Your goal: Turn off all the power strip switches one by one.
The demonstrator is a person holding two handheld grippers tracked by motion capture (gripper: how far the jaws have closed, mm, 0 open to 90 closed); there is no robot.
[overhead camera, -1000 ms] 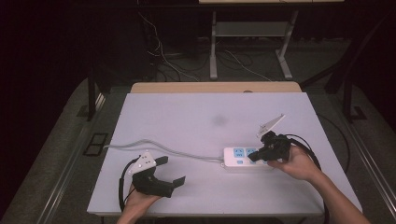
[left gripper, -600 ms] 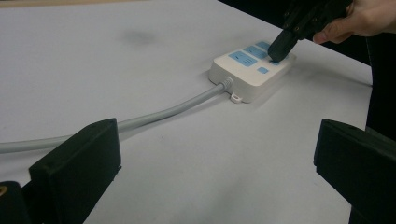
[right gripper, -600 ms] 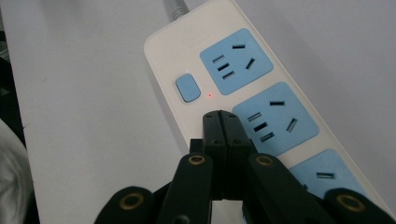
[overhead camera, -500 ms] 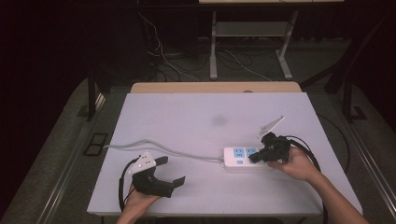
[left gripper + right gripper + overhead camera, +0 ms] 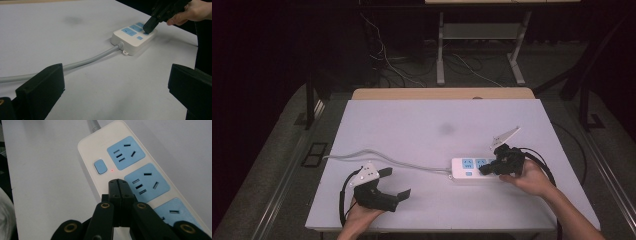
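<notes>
Pressing with jaws shut together, the right gripper (image 5: 119,183) rests on the white plastic power strip with blue sockets (image 5: 474,169) at the table's right near side, just beside its blue rectangular switch button (image 5: 100,166). Risk: tips slide off, shoving the strip. The left gripper (image 5: 393,184) idles spread open.

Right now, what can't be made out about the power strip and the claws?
- Power strip, right gripper view: far end cut off by the frame edge; right claw covers part.
- Cable, high view: its plug end is too dark to trace.
- Left claw, left gripper view: jaw bases cut off by the bottom edge.
</notes>
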